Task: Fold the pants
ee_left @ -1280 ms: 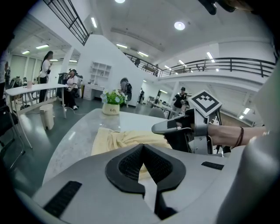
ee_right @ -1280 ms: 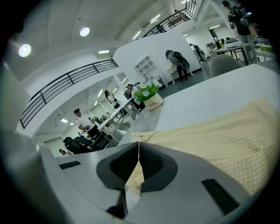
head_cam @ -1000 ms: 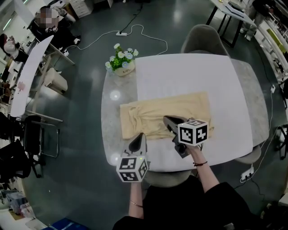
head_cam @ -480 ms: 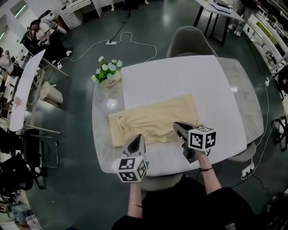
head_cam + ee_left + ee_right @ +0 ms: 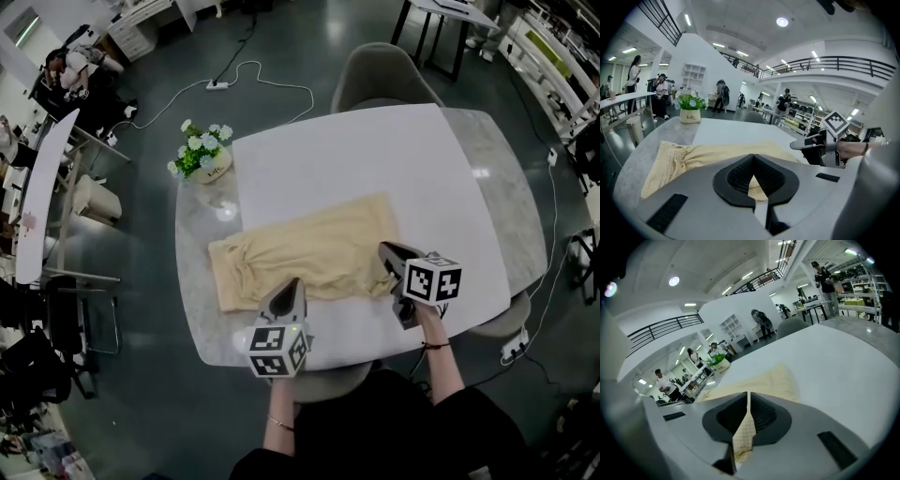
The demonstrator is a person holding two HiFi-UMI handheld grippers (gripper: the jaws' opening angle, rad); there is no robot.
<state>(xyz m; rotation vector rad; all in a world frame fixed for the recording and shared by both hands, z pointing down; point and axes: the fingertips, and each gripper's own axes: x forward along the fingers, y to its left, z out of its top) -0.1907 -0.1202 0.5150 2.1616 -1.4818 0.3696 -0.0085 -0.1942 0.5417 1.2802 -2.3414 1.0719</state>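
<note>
One pair of beige pants (image 5: 309, 248) lies flat toward the near edge of the bench (image 5: 487, 187), with the gathered waistband toward its left edge and the legs partly on the single white mat (image 5: 375, 159). Two grippers hold it. The left gripper (image 5: 292, 283) has its jaws closed on the cloth's near edge, and the right gripper (image 5: 386, 248) pinches the leg end. The fabric looks light, soft and limp, likely to sag, so edges and corners seem the best holds. One flower pot (image 5: 200, 159) stands at the far left corner.

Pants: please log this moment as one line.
beige pants: spread on table | left gripper: shut on them | right gripper: shut on them
</note>
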